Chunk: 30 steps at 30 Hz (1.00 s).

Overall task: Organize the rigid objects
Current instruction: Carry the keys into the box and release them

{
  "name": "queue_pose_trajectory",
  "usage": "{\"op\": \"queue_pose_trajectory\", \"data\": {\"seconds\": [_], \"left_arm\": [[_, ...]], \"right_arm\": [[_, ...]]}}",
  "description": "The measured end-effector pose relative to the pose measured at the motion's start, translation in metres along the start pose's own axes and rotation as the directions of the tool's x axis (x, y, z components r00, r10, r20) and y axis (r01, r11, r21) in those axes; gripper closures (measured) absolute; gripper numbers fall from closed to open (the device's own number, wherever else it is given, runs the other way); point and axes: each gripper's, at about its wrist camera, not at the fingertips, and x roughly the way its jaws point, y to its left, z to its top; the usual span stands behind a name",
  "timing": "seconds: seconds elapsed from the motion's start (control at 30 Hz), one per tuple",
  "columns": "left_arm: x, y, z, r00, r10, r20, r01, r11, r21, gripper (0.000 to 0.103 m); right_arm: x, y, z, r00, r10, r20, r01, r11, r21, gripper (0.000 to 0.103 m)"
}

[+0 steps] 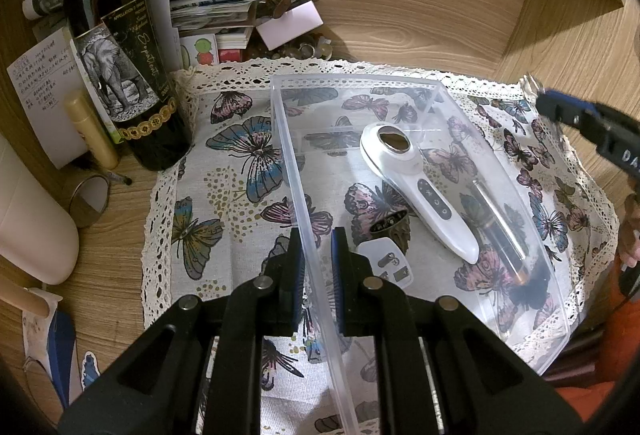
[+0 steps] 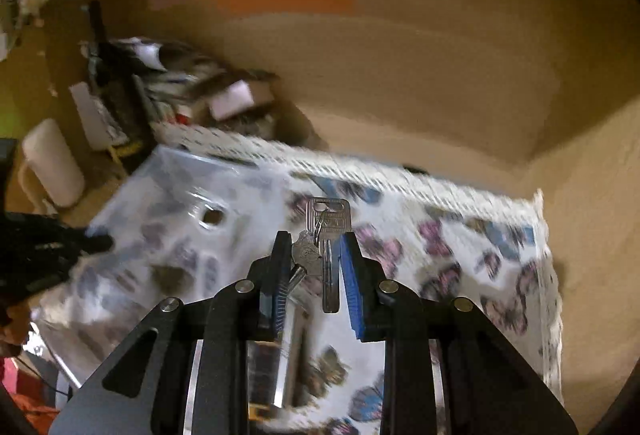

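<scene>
A clear plastic box (image 1: pixel 400 83) stands on a butterfly cloth (image 1: pixel 224 195). Inside it lie a white handheld device (image 1: pixel 420 187), a black-and-gold brush (image 1: pixel 500 235), a white plug adaptor (image 1: pixel 386 263) and a small bronze cup (image 1: pixel 390 229). My left gripper (image 1: pixel 319 239) is shut on the box's near left wall. My right gripper (image 2: pixel 315 237) is shut on a bunch of silver keys (image 2: pixel 328 223), held in the air above the cloth to the right of the box (image 2: pixel 180 195). In the left wrist view the right gripper (image 1: pixel 538 95) shows at the far right with the keys (image 1: pixel 530 83) at its tip.
A dark wine bottle (image 1: pixel 120 75), a cream tube (image 1: pixel 92 135) and a metal ring (image 1: pixel 88 201) stand left of the cloth. A pile of papers and boxes (image 1: pixel 208 11) fills the back left. A white bottle (image 1: pixel 32 219) lies at the left edge. Wooden walls enclose the back and right.
</scene>
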Motion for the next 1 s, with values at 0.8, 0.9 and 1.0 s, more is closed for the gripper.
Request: {"op": "queue_pose_trajectory", "data": {"seconds": [0.8,0.9,1.0], "left_arm": [[-0.001,0.0,0.001,1.0,-0.003,0.002,0.003,1.0,-0.003,0.092],[-0.001,-0.001,0.001,1.0,-0.002,0.002,0.002,1.0,-0.003,0.092],[-0.001,0.0,0.0,1.0,-0.002,0.002,0.002,1.0,-0.003,0.092]], "right_arm": [[0.063,0.085,-0.002,0.971,0.143,-0.193,-0.179,0.966,-0.186,0.08],[0.068,0.086,-0.004,0.965,0.147,-0.217,-0.19,0.964,-0.188,0.08],[0.071,0.088,-0.005,0.958,0.151,-0.245,-0.203,0.959,-0.199,0.08]]}}
